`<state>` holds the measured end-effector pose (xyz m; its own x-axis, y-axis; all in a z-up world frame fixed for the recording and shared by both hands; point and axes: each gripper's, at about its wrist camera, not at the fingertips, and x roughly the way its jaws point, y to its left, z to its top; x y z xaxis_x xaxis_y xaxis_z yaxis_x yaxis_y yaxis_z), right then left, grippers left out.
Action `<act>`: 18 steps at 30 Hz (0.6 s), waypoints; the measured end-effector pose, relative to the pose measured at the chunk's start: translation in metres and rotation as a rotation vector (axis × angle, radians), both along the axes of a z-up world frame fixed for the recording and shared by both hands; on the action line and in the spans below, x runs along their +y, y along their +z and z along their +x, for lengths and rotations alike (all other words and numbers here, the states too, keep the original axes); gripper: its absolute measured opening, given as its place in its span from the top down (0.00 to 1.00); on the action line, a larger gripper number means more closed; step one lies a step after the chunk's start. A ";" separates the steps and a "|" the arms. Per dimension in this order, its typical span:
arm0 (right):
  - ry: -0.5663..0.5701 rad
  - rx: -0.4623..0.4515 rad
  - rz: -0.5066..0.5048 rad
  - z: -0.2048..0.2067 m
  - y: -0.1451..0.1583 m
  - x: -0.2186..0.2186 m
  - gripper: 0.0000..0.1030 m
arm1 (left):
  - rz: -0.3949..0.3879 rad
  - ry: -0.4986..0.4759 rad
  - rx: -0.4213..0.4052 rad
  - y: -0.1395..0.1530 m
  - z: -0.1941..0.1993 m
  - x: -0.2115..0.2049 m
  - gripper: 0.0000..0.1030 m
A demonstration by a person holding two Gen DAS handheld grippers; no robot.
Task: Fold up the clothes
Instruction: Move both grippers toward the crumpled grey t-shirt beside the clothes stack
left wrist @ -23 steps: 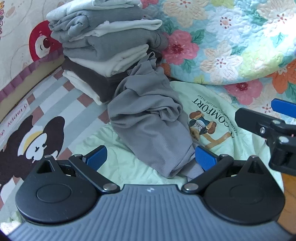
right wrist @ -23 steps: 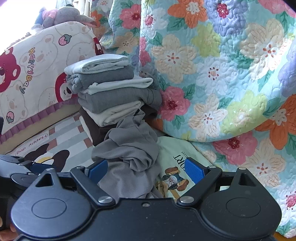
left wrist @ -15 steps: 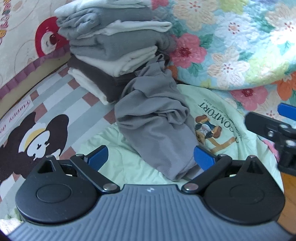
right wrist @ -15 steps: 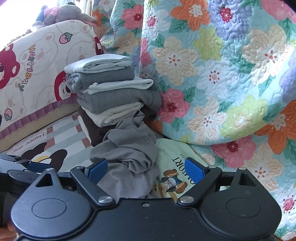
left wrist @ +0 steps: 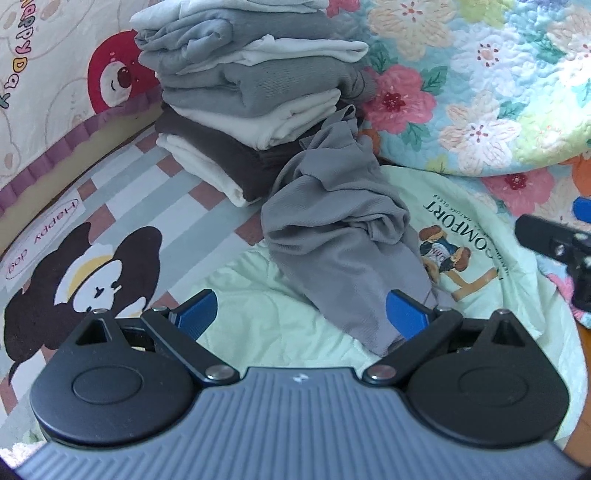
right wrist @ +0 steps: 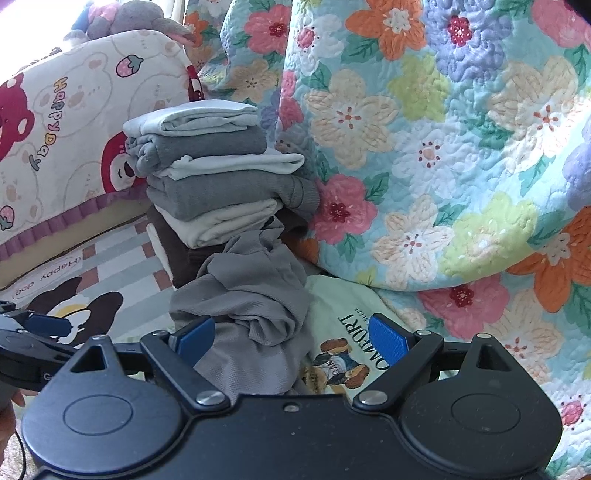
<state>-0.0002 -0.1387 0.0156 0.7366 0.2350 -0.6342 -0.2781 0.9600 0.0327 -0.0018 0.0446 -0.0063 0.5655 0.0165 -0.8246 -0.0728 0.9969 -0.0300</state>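
Closer now than a moment ago: both cameras have eased forward, and the stack of folded clothes looms larger in each view while the pile itself has not shifted. Left tool [left wrist: 301, 314] hangs low over the bed with its blue-padded fingers [left wrist: 195, 314] spread wide, nothing between them. Under it lies the crumpled grey knit garment [left wrist: 340, 243], a long rumpled heap whose far end leans up against the foot of the tall stack of folded grey, white and dark brown clothes [left wrist: 251, 103]. That grey heap rests on a pale mint-green T-shirt with a printed bear and "COMFORT" lettering [left wrist: 454, 251], spread flat on the bed. To the left, the striped cartoon-dog bedsheet [left wrist: 110, 236] shows bare, and behind the stack rises the cream headboard cover with red bear prints [left wrist: 74, 74].

Over to the right wrist view: right tool [right wrist: 291, 336] is also parted wide, blue pads [right wrist: 388, 338] either side of the near end of the grey garment [right wrist: 251, 317], though whether they touch the cloth is hard to say from this angle. The mint shirt [right wrist: 347, 332] peeks out on the right, the folded stack [right wrist: 218, 184] stands straight ahead, and the quilted floral bedspread in blue, orange and pink [right wrist: 443, 147] banks up on the right, pressing against the stack's side. A grey plush toy [right wrist: 125, 22] sits on top of the headboard.
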 end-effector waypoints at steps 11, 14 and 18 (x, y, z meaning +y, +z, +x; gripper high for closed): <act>0.000 0.001 -0.006 -0.001 -0.002 0.002 0.10 | -0.076 0.004 -0.017 0.004 -0.004 0.007 0.07; 0.004 0.003 -0.004 -0.001 -0.002 0.002 0.10 | -0.078 0.006 -0.015 0.006 -0.003 0.007 0.07; 0.014 0.006 -0.001 -0.001 -0.002 0.002 0.10 | -0.110 0.006 -0.011 0.005 -0.004 0.008 0.11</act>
<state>-0.0010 -0.1364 0.0135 0.7294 0.2446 -0.6388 -0.2912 0.9561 0.0335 -0.0056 0.0522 -0.0017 0.5747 -0.0700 -0.8153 -0.0779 0.9871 -0.1397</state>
